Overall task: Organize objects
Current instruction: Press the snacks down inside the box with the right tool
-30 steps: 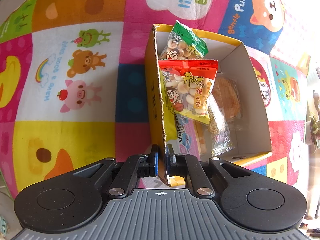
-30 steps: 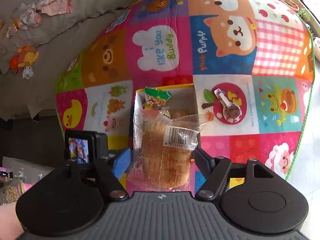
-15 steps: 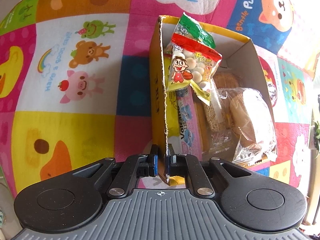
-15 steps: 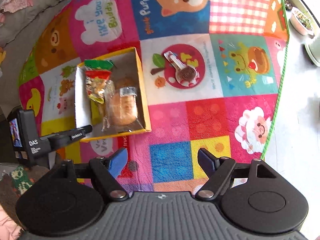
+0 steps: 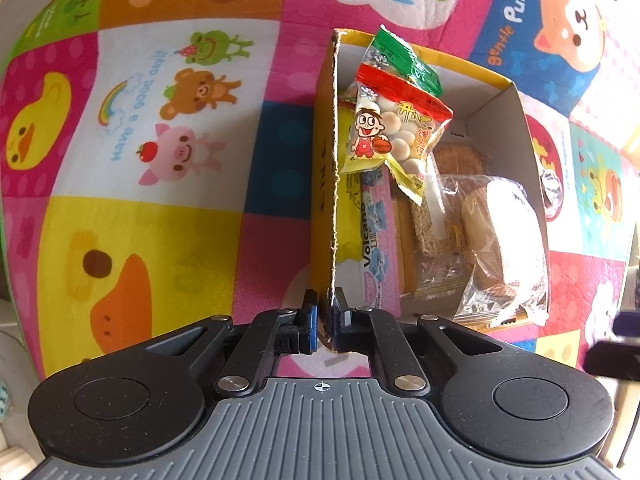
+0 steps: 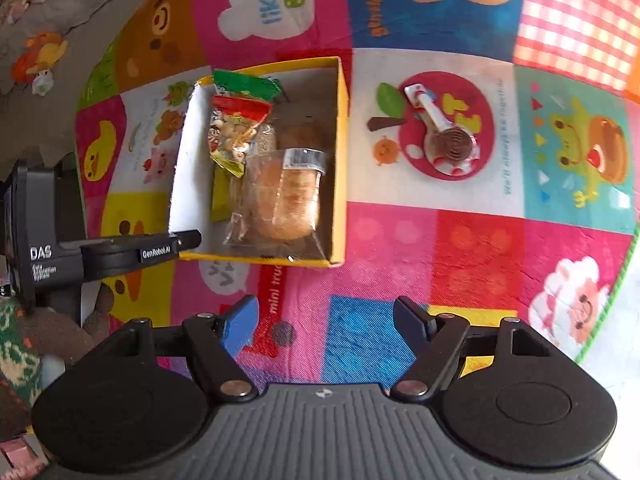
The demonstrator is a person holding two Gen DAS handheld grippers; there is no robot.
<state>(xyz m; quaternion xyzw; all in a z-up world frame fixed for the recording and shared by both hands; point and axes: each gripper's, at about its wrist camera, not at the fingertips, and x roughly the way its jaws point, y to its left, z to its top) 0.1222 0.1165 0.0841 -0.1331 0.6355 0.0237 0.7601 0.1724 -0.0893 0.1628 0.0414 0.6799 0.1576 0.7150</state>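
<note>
Left gripper (image 5: 325, 318) pinching the yellow box (image 5: 333, 168) wall, jaws narrow, likely steadying it; right gripper (image 6: 326, 324) wide, empty, above the mat (image 6: 472, 236); lollipop (image 6: 446, 146) still outside.

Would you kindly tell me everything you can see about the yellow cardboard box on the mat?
The yellow box is an open-topped, lidless cardboard carton, yellow outside and white inside, with a raw corrugated edge along its walls. It sits upright on the colourful play mat. The left gripper is shut on its near-left wall. Inside are snack packets, standing at the far left, and a wrapped bread roll lying near the front. The right gripper hangs open, clear of it.
</note>
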